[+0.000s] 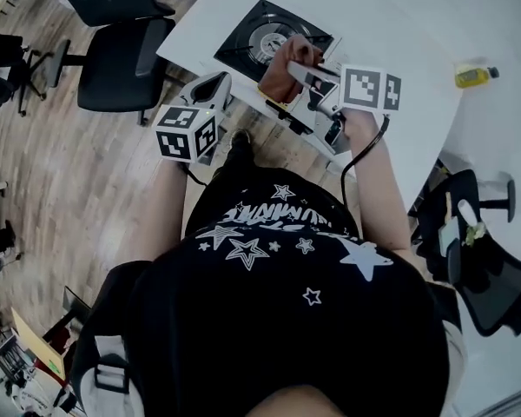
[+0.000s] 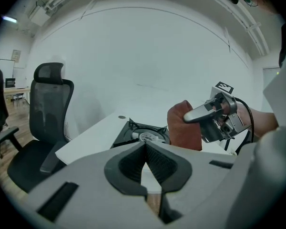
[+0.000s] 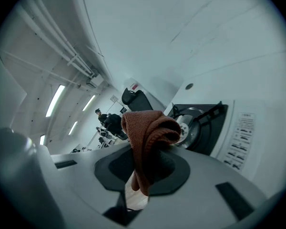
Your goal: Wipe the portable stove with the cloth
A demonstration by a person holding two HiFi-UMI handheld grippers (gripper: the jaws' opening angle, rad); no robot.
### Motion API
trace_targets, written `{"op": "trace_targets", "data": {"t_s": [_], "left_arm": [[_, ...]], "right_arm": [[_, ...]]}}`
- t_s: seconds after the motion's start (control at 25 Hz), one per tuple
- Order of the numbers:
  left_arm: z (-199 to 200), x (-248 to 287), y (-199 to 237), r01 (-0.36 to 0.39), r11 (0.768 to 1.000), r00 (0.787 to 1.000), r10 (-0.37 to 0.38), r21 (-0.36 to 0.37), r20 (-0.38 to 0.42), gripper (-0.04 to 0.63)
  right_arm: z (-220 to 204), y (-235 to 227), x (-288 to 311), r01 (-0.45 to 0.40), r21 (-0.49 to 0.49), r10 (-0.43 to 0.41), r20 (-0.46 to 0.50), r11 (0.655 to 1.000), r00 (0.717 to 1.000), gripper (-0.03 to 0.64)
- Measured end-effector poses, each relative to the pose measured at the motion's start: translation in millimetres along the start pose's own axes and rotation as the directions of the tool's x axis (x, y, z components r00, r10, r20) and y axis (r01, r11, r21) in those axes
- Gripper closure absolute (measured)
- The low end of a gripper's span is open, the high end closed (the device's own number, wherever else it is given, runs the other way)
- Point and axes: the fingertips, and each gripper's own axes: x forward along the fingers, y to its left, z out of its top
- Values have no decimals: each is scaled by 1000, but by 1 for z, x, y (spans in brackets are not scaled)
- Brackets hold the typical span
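The black portable stove sits on the white table near its left corner. My right gripper hovers over the stove's near right edge, shut on a bunched rust-brown cloth. In the right gripper view the cloth hangs folded between the jaws, with the stove's burner just beyond. My left gripper is off the table's left edge, shut and empty. Its own view shows the stove, the cloth and the right gripper ahead.
Black office chairs stand on the wooden floor left of the table, and another chair is at the right. A small yellow bottle lies on the table's far right. People are far off in the room.
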Motion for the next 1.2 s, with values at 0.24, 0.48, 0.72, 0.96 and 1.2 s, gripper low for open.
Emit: {"op": "trace_targets", "data": {"t_s": [0.24,0.48,0.72,0.96,1.2], "left_arm": [[5,-8,44,-65,997,998,65,-32,9,588],[13,-11,91,-114,992,993,115,-51,9,588],[14,-1,123,-115,991,993,115,-62,-11,588],[16,12,158,-114,990,993,113,-77,-18,588],[17,26,178,-106,992,994,103,-74,-38,588]], "right_arm": [[3,26,66,-56,-37,53,-81,998,995,554],[9,40,126,-71,-46,65,-126,996,990,554],[14,44,174,-71,-56,60,-171,996,983,554],[17,38,211,-43,-67,27,-219,997,975,554],[12,33,229,-16,-122,-20,-290,992,957,554]]}}
